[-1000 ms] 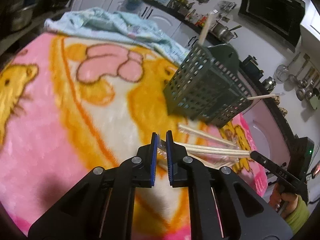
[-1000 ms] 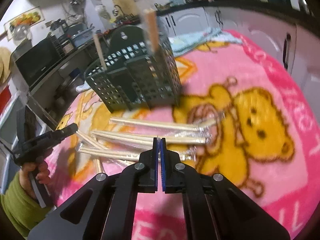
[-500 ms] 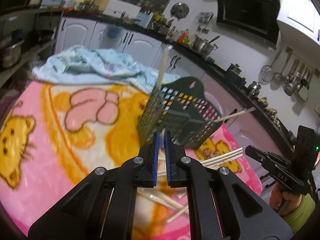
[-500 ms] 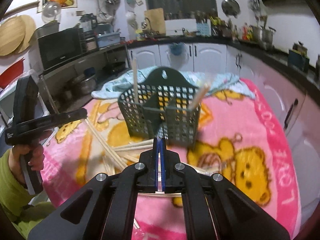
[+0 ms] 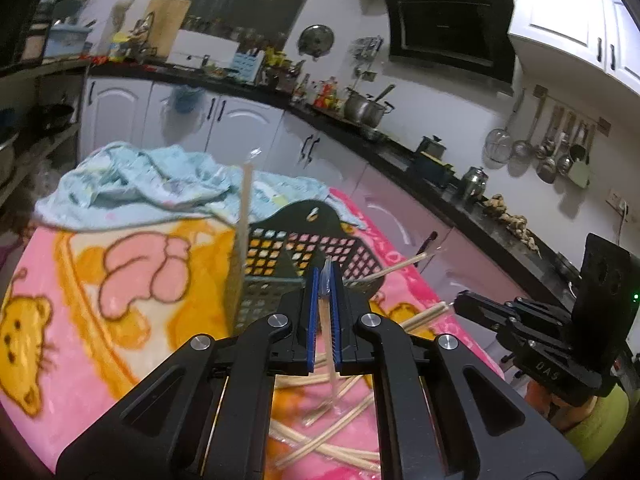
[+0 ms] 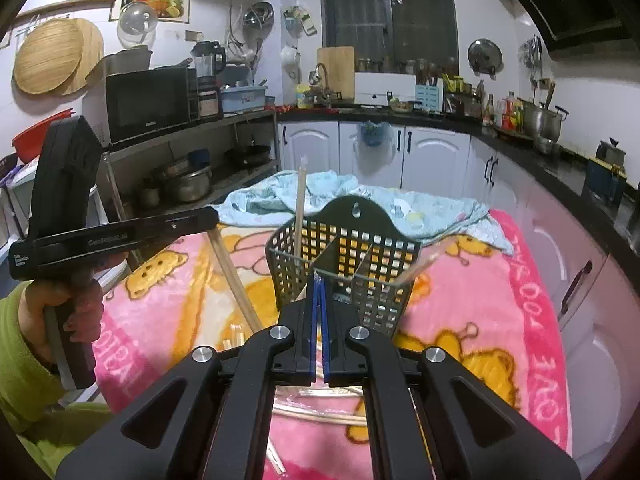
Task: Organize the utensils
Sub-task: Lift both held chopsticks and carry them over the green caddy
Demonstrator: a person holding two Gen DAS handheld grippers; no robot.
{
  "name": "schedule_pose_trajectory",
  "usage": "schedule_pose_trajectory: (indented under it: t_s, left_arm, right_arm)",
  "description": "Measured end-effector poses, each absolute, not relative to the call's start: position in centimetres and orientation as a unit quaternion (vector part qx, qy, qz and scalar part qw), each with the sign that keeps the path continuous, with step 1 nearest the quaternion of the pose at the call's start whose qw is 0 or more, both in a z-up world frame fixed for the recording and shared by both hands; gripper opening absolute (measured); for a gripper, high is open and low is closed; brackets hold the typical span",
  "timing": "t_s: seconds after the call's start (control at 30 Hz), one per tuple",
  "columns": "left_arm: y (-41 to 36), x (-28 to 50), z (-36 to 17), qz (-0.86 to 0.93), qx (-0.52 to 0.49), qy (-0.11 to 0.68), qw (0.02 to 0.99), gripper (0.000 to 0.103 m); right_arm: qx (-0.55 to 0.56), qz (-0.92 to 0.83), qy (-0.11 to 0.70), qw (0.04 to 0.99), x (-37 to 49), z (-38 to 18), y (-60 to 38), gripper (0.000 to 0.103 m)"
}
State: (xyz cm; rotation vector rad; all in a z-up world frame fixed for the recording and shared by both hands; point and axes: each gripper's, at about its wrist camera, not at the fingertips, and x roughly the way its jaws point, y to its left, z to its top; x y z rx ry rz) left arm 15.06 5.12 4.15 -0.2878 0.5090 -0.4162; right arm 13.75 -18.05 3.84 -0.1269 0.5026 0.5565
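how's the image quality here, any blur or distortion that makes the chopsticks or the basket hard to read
Left wrist view: strong fisheye bending at the edges; loose chopsticks on the blanket are smeared by blur, while the left gripper stays sharp. Right wrist view: the same curvature, but the green basket and its upright chopstick read crisply; dim indoor light, no harsh glare.

Two hand-held grippers: the left hand-held gripper [image 5: 325, 312] and the right hand-held gripper [image 6: 319, 312], each clamped on one wrapped chopstick pair. One dark green utensil basket [image 6: 344, 264] just ahead of both, with three compartments and two wrapped chopstick pairs standing in it, one upright chopstick pair [image 6: 299, 216] and one leaning chopstick pair [image 6: 420, 268]. Below the fingers, several loose chopstick pairs [image 5: 332, 436], overlapping too much to count; beyond the basket, one light blue cloth [image 5: 160, 184].
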Motion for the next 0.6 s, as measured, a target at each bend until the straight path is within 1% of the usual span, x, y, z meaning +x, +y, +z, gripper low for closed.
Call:
schedule_pose_trajectory:
  t_s: [0.33, 0.6]
  left_arm:
    - [3.2, 15.0, 7.6, -0.232, -0.127, 0.216, 0.94, 0.003]
    - [2.7, 14.9, 11.4, -0.238, -0.118, 0.174, 0.948, 0.003]
  right_arm:
    - [-0.062, 0.268, 0.214, 0.937, 13.3, 6.5, -18.8, 0.002]
    - [-0.056, 0.262, 0.181, 0.946, 13.0, 9.4, -19.7, 0.002]
